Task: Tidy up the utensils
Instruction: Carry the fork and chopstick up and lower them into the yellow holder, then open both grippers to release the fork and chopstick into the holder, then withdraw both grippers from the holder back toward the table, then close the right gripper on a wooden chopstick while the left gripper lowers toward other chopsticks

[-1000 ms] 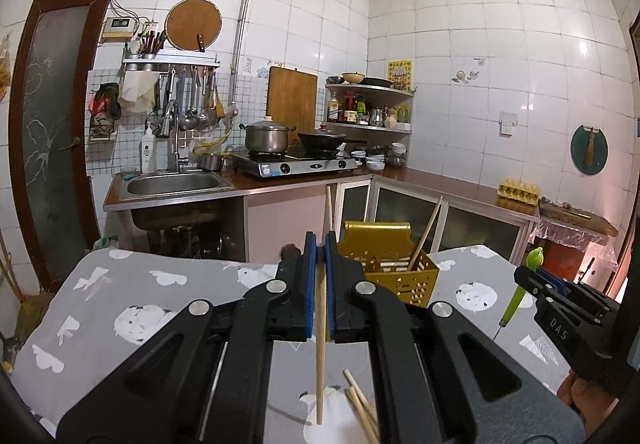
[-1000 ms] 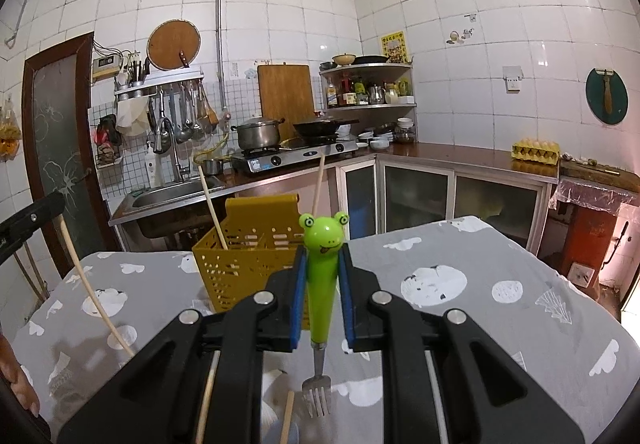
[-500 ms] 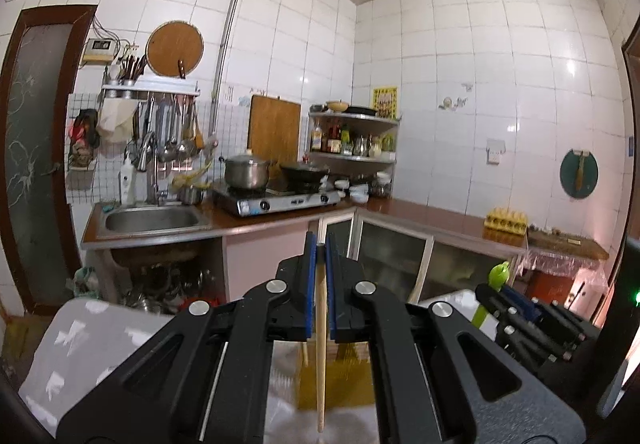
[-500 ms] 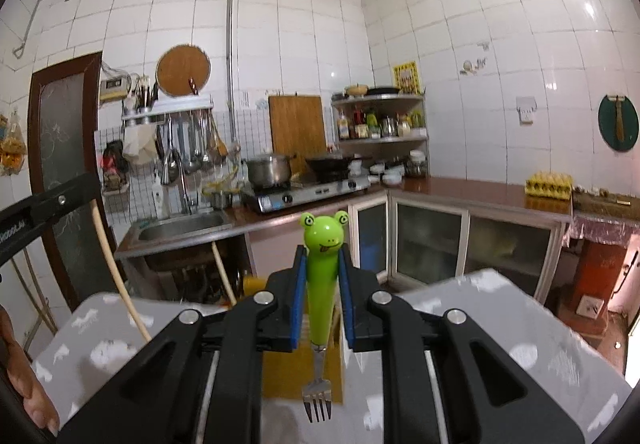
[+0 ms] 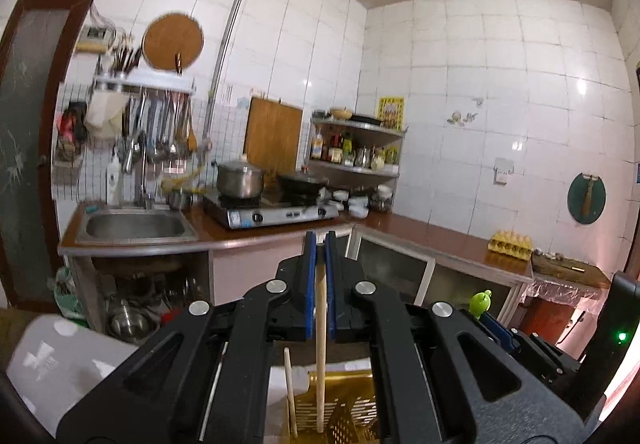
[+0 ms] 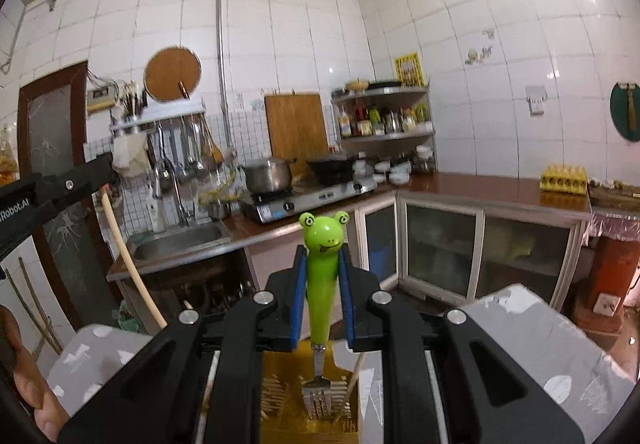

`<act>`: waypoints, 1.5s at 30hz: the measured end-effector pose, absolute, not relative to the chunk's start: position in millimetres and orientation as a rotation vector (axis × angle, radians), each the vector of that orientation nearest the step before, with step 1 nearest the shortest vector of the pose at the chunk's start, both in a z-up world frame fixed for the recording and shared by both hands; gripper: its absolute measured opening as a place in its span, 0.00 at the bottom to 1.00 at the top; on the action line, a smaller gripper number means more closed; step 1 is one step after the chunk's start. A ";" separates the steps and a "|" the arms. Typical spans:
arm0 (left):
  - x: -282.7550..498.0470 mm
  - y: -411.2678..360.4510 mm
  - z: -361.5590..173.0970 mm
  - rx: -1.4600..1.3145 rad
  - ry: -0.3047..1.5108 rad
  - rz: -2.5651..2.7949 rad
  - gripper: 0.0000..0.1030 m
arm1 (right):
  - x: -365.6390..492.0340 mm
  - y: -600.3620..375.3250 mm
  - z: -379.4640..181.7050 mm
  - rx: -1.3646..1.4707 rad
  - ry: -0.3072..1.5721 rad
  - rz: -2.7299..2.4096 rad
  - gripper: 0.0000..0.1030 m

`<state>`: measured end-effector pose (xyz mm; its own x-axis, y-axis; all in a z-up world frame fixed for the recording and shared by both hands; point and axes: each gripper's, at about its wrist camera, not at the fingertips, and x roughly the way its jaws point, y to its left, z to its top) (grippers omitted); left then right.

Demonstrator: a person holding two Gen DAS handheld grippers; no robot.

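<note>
My left gripper point(image 5: 319, 244) is shut on a wooden chopstick point(image 5: 321, 344) that hangs down with its tip inside the yellow perforated basket point(image 5: 352, 408) below. Another chopstick point(image 5: 290, 392) stands in that basket. My right gripper point(image 6: 323, 256) is shut on a fork with a green frog handle point(image 6: 322, 276); its tines point(image 6: 318, 400) point down over the same yellow basket point(image 6: 276, 396). The left gripper point(image 6: 52, 191) and its chopstick point(image 6: 128, 264) show at the left of the right wrist view. The frog handle point(image 5: 480, 302) shows at the right of the left wrist view.
The basket stands on a table with a grey patterned cloth point(image 6: 540, 344). Behind are a sink point(image 5: 136, 226), a stove with a pot point(image 5: 240, 179), a corner shelf point(image 6: 384, 111) and a brown counter with an egg tray point(image 6: 564, 177).
Both grippers have risen and moved forward over the yellow basket, which now lies directly beneath them. The chopstick's tip and the fork's tines now hang into or just over the basket.
</note>
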<state>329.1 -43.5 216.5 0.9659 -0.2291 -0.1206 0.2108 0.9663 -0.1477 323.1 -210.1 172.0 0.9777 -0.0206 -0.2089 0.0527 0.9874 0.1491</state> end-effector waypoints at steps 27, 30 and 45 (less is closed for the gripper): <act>270.5 7.6 159.0 -0.056 0.301 -0.067 0.95 | 274.0 -243.1 117.3 0.100 0.460 -0.068 0.55; 257.8 18.6 143.0 -0.063 0.363 -0.067 0.95 | 256.5 -243.3 98.8 0.105 0.516 -0.069 0.55; 235.3 29.6 23.0 -0.042 0.622 -0.031 0.95 | 212.0 -215.3 -8.3 0.090 0.732 -0.065 0.54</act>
